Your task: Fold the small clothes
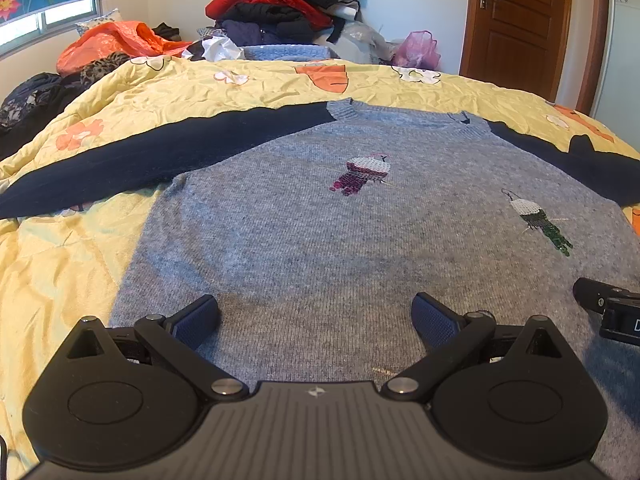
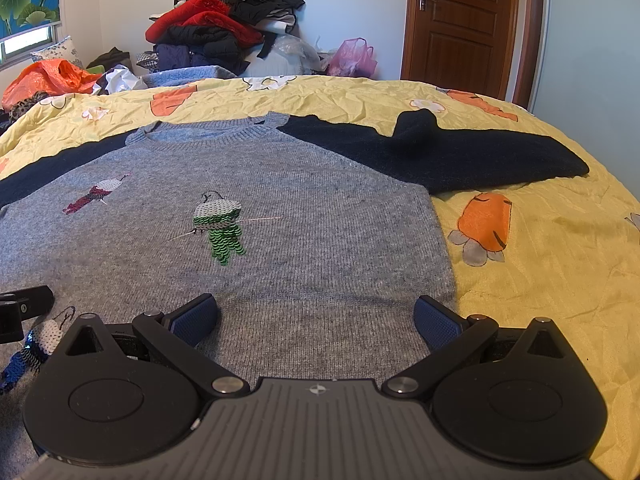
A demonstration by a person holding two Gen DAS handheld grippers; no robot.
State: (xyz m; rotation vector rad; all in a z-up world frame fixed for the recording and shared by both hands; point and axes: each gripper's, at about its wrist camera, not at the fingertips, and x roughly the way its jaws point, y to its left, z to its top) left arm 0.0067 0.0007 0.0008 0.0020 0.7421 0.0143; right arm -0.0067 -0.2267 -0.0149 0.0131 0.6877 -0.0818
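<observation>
One grey sweater [image 1: 320,240] lies flat and face up on the yellow quilt [image 1: 80,264], its collar toward the far edge of the bed and its hem nearest the two grippers. It has two dark navy sleeves: the left sleeve [image 1: 132,160] stretches out toward the left edge of the quilt, and the right sleeve [image 2: 460,152] reaches toward the right edge, with a raised fold partway along it. Three sequined motifs show on the grey front, counting across both views: one purple-and-white [image 1: 362,176] near the chest centre, one green-and-white [image 2: 220,224] to its right, and one blue-and-white [image 2: 28,348] lower down near the hem, partly hidden behind the right gripper's body. The left gripper [image 1: 316,320] hovers over the lower left part of the sweater with its two blue-padded fingers spread wide apart, holding nothing. The right gripper [image 2: 316,320] is over the lower right part, close to the sweater's right side edge, its two fingers likewise wide apart and empty. Each gripper shows at the edge of the other's view, so the two sit near each other side by side. Beyond the far edge of the quilt stands one pile of clothes [image 2: 224,24], one orange plastic bag [image 1: 116,40], one pink bag [image 2: 352,58] and one brown door [image 2: 460,20].
</observation>
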